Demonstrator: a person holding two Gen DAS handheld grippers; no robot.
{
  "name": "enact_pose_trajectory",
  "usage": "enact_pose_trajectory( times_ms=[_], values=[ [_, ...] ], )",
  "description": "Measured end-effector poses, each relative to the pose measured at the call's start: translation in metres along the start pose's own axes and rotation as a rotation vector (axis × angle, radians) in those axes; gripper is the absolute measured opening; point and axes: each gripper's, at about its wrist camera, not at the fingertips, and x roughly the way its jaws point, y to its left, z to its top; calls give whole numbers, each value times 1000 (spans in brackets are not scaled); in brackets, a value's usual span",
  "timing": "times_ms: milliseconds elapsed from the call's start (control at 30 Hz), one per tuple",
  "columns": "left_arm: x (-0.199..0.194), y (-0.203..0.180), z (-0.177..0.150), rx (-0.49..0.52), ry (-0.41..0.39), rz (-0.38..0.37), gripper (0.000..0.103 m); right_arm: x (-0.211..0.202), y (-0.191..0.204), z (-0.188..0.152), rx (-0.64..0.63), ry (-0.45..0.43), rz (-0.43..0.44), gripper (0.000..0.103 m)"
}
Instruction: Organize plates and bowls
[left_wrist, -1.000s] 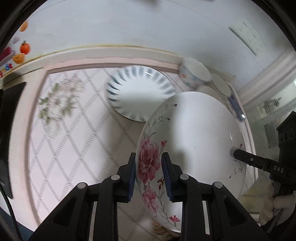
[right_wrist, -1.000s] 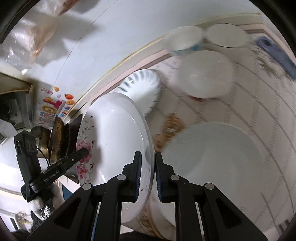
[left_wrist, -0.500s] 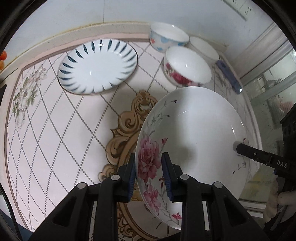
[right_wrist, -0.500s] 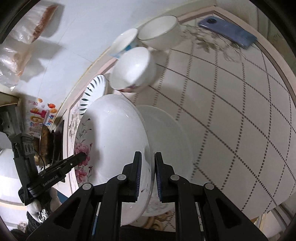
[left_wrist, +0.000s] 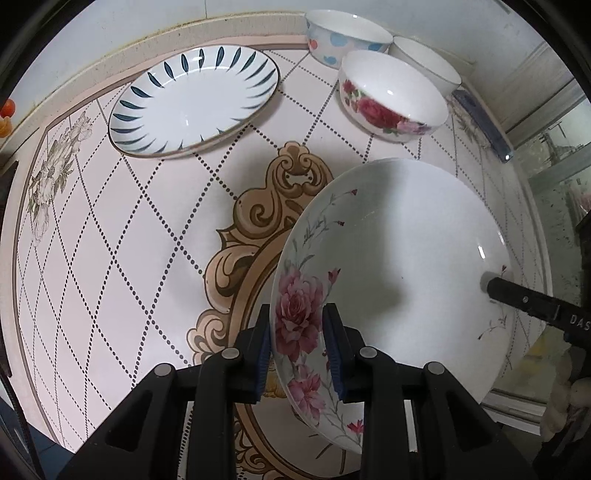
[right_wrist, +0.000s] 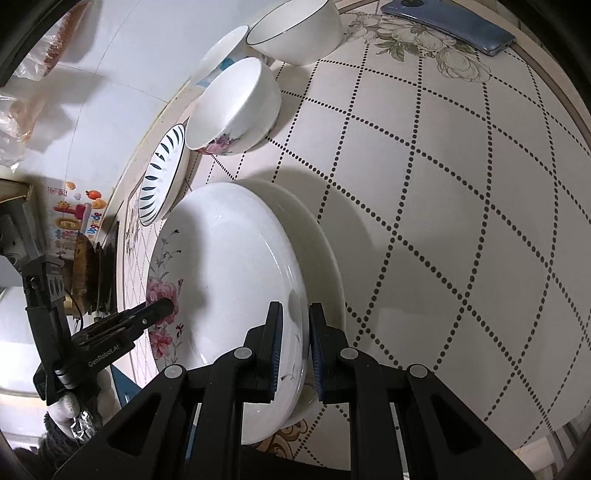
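Note:
Both grippers hold a large white plate with pink flowers (left_wrist: 399, 266), one on each side of its rim. My left gripper (left_wrist: 297, 345) is shut on the flowered edge. My right gripper (right_wrist: 295, 349) is shut on the opposite edge, and the plate (right_wrist: 229, 280) hangs just above a plain white plate (right_wrist: 317, 251) on the table. A blue-striped plate (left_wrist: 192, 99) lies at the back left. A rose bowl (left_wrist: 391, 96), a dotted bowl (left_wrist: 343, 35) and a plain white bowl (left_wrist: 428, 62) stand at the back.
The table (left_wrist: 110, 229) has a pink tiled pattern with a gold ornament. A blue phone (right_wrist: 450, 26) lies near the table's far edge. A wall runs behind the bowls, with stickers (right_wrist: 74, 218) at the left.
The flowered plate has come lower and sits closer over the plain white plate. Both grippers stay shut on it.

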Motion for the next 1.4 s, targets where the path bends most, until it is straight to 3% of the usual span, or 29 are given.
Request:
enact_pose_trajectory(
  times_ms=[400,800,900,1033,1167,1267,1400],
  values=[
    [17,-10,3,9,25,42,24,-1,-2,2,-8,16,-21,16],
    [19,-7,8,-15,41,35,24,-25,-1,3,22,61,-37,19],
    [3,2,11,-47,34,14,24,-35,6,8,20,58,-33,19],
    [-45,27,27,-103,-50,-20,25,-46,36,18,-5,49,-8,22],
    [-81,66,62,-161,-151,-11,42,-38,87,38,-22,54,50,47],
    [-81,103,94,-198,-175,27,48,-16,127,60,-38,56,74,47],
    [-46,148,137,-231,-122,52,48,27,171,99,-36,56,39,47]
  ],
)
